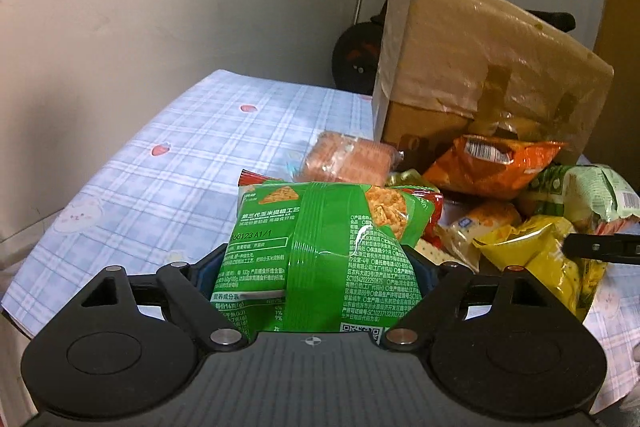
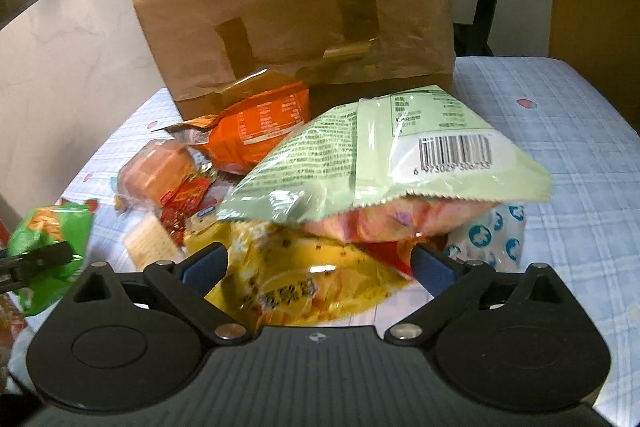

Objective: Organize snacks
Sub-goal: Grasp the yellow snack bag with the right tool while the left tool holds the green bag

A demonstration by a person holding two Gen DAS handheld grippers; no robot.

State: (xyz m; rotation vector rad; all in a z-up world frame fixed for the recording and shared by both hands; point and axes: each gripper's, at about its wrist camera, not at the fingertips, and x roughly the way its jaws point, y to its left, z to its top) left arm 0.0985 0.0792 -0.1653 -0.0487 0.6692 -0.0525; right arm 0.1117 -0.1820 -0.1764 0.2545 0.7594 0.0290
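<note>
My left gripper (image 1: 316, 259) is shut on a green snack bag (image 1: 332, 247), its blue pads pressing both sides; the bag hangs above the checked tablecloth (image 1: 160, 187). In the right wrist view the same green bag (image 2: 48, 239) shows at the far left, in the left gripper's dark fingers (image 2: 36, 261). My right gripper (image 2: 318, 263) stands open, its pads on either side of a yellow snack bag (image 2: 304, 287) in the pile, not pressing it. A pale green bag (image 2: 380, 155) lies on top of the pile, just ahead of it. One right finger (image 1: 600, 247) reaches over the yellow bag (image 1: 540, 251).
A tall cardboard box (image 2: 300, 7) wrapped in plastic stands behind the pile. Around it lie an orange bag (image 2: 256, 131), a wrapped pink cake (image 2: 160, 171), red packets (image 2: 184, 199) and a white packet with blue prints (image 2: 488, 235). An exercise bike (image 1: 360, 55) stands beyond the table.
</note>
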